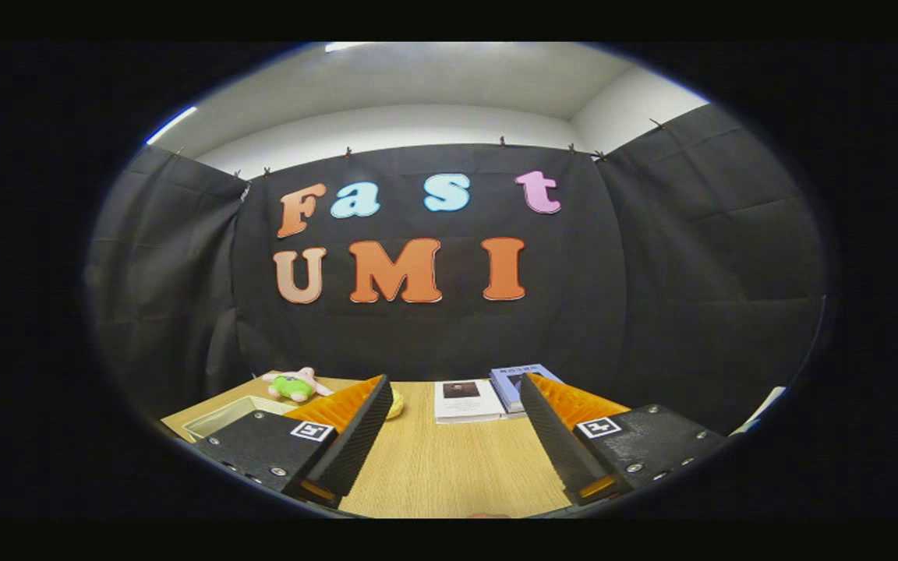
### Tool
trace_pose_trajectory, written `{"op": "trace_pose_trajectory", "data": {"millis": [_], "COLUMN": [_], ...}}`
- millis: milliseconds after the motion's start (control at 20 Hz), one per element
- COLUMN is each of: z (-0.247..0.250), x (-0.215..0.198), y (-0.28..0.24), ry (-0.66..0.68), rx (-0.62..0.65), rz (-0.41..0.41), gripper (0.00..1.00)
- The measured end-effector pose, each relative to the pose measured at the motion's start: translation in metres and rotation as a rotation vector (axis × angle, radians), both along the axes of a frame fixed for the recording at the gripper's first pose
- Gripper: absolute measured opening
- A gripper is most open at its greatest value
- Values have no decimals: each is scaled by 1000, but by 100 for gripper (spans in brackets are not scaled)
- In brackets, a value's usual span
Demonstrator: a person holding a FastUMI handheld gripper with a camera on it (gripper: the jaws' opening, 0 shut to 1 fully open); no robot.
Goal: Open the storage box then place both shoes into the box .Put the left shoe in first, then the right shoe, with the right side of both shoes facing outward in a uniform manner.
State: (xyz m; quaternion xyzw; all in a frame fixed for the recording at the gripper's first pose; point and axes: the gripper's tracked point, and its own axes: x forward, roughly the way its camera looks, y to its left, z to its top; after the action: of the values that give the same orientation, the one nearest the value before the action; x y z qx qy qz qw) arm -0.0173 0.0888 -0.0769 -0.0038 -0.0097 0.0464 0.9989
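Observation:
My gripper (453,386) is held level above a wooden table (449,460) and stands open, with nothing between its two fingers (355,436). The view looks across the table toward the booth's black cloth wall. No storage box or shoe is in sight from here.
At the table's far edge lie a white booklet (466,400) and a blue book (517,380) beyond the fingers. A small pink and green plush toy (294,383) lies at the far left. A shallow pale tray (232,414) sits beside the left finger, and something yellow (395,403) peeks out behind that finger.

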Motion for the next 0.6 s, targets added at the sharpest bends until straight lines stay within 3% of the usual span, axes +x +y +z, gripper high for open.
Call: {"op": "trace_pose_trajectory", "data": {"millis": [600], "z": [-6], "x": [3], "y": [2], "ry": [11], "rx": [5], "rz": [5], "gripper": [97]}}
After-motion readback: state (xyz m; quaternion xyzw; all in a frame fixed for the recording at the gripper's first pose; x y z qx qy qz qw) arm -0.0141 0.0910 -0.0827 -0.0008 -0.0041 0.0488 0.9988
